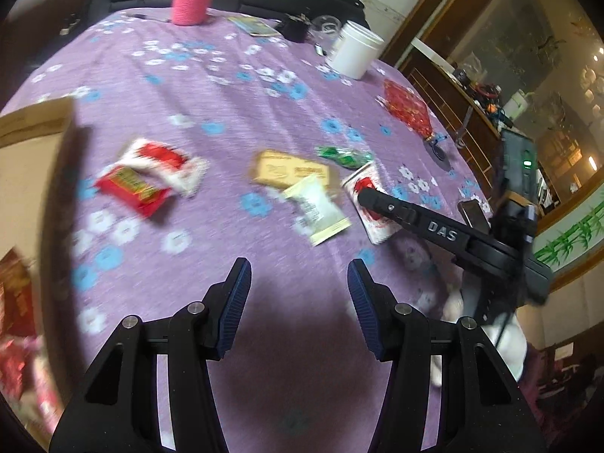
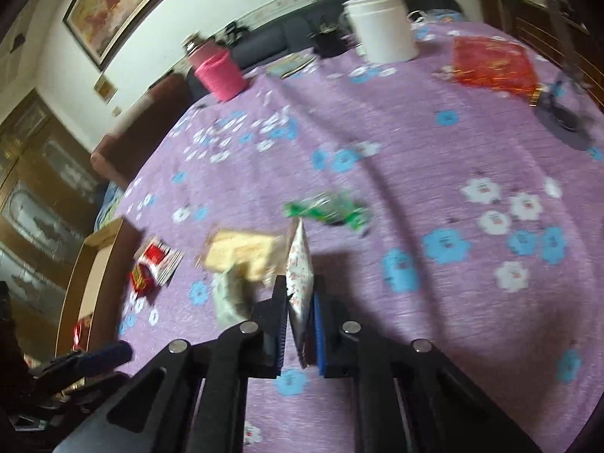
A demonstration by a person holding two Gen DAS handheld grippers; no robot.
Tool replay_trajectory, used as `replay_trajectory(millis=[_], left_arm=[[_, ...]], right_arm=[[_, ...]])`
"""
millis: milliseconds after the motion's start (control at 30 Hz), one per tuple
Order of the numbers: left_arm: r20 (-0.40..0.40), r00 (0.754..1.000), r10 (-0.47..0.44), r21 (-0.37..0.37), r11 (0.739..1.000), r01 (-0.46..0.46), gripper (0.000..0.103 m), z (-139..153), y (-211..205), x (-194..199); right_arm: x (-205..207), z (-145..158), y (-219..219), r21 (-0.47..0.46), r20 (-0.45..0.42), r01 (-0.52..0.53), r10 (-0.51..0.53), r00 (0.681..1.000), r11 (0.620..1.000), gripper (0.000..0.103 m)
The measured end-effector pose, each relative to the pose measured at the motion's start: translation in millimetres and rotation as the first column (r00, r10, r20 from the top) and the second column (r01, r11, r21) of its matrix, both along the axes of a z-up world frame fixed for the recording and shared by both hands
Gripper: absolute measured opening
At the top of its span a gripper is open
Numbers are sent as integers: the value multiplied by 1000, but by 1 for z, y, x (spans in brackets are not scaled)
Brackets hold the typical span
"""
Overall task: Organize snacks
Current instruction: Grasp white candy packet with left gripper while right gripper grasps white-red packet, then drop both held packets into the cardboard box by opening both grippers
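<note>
Snack packets lie on a purple flowered tablecloth (image 1: 226, 87). My right gripper (image 2: 298, 302) is shut on a white packet with red print (image 2: 298, 260), which stands on edge between its pads. In the left wrist view that gripper (image 1: 368, 194) comes in from the right over the same packet (image 1: 373, 219). My left gripper (image 1: 300, 283) hangs open above bare cloth with nothing between its fingers. Beyond it lie a cream packet (image 1: 319, 209), a tan biscuit packet (image 1: 290, 171), a green packet (image 1: 343, 154), a red packet (image 1: 132, 188) and a white and red packet (image 1: 162, 160).
An open cardboard box (image 1: 34, 124) stands at the table's left edge, with red packets inside. At the far side are a pink knitted-sleeve bottle (image 1: 190, 0), a white tub (image 1: 355, 53) and small dark items. A red foil bag (image 1: 407, 107) lies at the right.
</note>
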State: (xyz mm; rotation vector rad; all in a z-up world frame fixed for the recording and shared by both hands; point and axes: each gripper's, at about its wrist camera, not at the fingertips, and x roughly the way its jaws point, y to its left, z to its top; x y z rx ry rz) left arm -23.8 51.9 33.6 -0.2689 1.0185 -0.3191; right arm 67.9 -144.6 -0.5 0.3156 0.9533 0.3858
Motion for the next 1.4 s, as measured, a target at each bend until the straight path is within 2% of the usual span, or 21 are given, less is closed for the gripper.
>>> replay_trajectory(millis=[167, 267, 367, 467, 500, 600, 767, 900, 1000, 1067, 1233, 1400], left_arm=[[14, 1000, -24, 23, 999, 24, 52, -10, -29, 36], [13, 1000, -16, 51, 999, 15, 52, -21, -38, 57], [16, 999, -29, 48, 998, 29, 52, -31, -43, 67], [45, 998, -43, 90, 995, 39, 29, -33, -48, 67], [50, 998, -48, 99, 994, 42, 25, -33, -49, 66], [51, 998, -47, 98, 994, 42, 23, -33, -47, 64], [65, 998, -15, 43, 999, 12, 23, -24, -32, 58], [86, 996, 24, -35, 999, -21, 23, -8, -8, 45], [100, 993, 70, -108, 992, -59, 23, 7, 22, 30], [119, 987, 109, -127, 987, -93, 24, 18, 47, 18], [159, 961, 225, -121, 971, -207, 24, 42, 119, -10], [156, 918, 364, -97, 931, -352, 24, 45, 196, -30]], right_arm=[[6, -2, -19, 65, -26, 36, -34, 999, 997, 14], [10, -6, -22, 99, -48, 35, -30, 998, 995, 16], [14, -10, -25, 141, -69, 28, -19, 997, 990, 17], [14, -10, -23, 140, -62, 27, -18, 998, 990, 22], [14, -11, -21, 135, -60, 24, -16, 998, 991, 23], [13, -10, -16, 115, -43, 16, -11, 999, 993, 23], [10, -9, -21, 138, -38, 38, -33, 999, 990, 15], [6, -3, -25, 166, -9, 38, -37, 999, 985, 14], [4, -1, -23, 172, 1, 26, -27, 1000, 985, 14], [3, 0, -20, 176, 7, 16, -18, 1000, 984, 14], [-8, 17, 1, 176, 23, -31, 27, 999, 984, 14], [-19, 40, 62, 159, 38, -158, 154, 987, 975, 14]])
